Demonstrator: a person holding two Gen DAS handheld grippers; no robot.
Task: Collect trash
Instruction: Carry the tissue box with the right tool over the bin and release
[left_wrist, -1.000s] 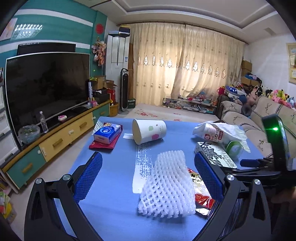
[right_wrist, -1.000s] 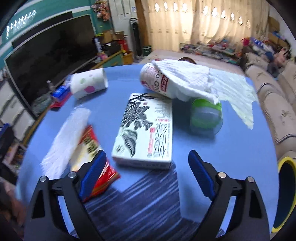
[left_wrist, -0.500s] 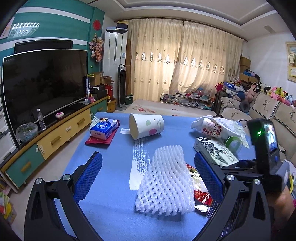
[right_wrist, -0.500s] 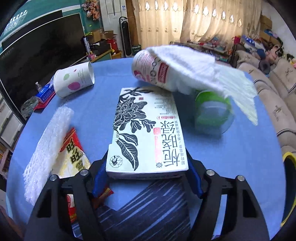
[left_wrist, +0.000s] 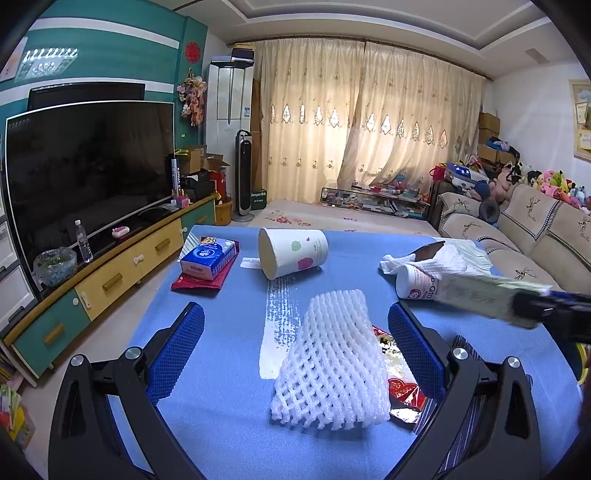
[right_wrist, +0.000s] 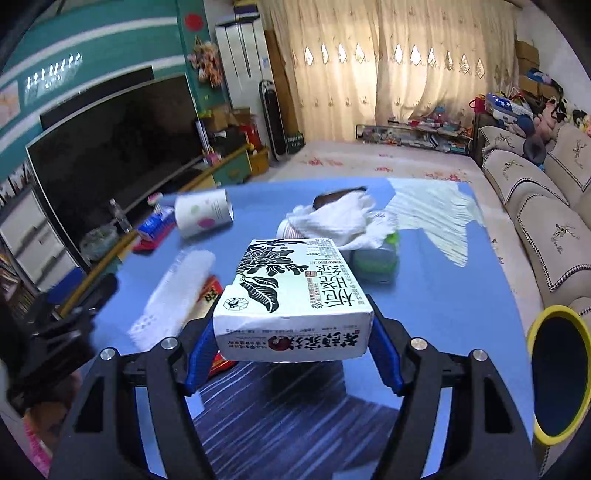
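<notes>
Right gripper (right_wrist: 293, 345) pads clamped on both sides of white tea box (right_wrist: 295, 291), box lifted clear of blue table (right_wrist: 443, 295).
Left gripper (left_wrist: 295, 350) spread wide, holding nothing, white foam net (left_wrist: 332, 358) lying between its fingers. Red wrapper (left_wrist: 402, 391) mostly hidden under net. Box blurred in left view; bottle (left_wrist: 417, 286) half covered by white cloth (left_wrist: 443, 258). Yellow-rimmed bin (right_wrist: 557, 373) cut off at frame edge.
</notes>
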